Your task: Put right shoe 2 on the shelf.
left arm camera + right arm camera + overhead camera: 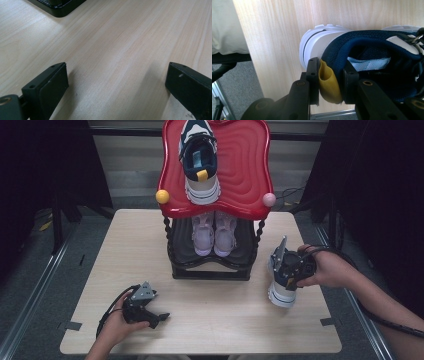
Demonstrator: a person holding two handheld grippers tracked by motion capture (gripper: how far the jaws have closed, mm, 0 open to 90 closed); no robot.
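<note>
Fingers on sneaker's yellow heel tab.

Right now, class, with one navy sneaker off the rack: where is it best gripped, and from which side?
Grip the navy sneaker at its heel collar, over the yellow pull tab, coming from behind the heel. The tab and collar edge form a thin, firm lip; the right hand-held gripper already clamps it there, one jaw inside the opening.

A pale wooden table stands on a grey floor, with metal rails running along the floor on both sides. Dark curtains hang at left and right, and behind the table a light panelled wall shows. Even light falls from above.
</note>
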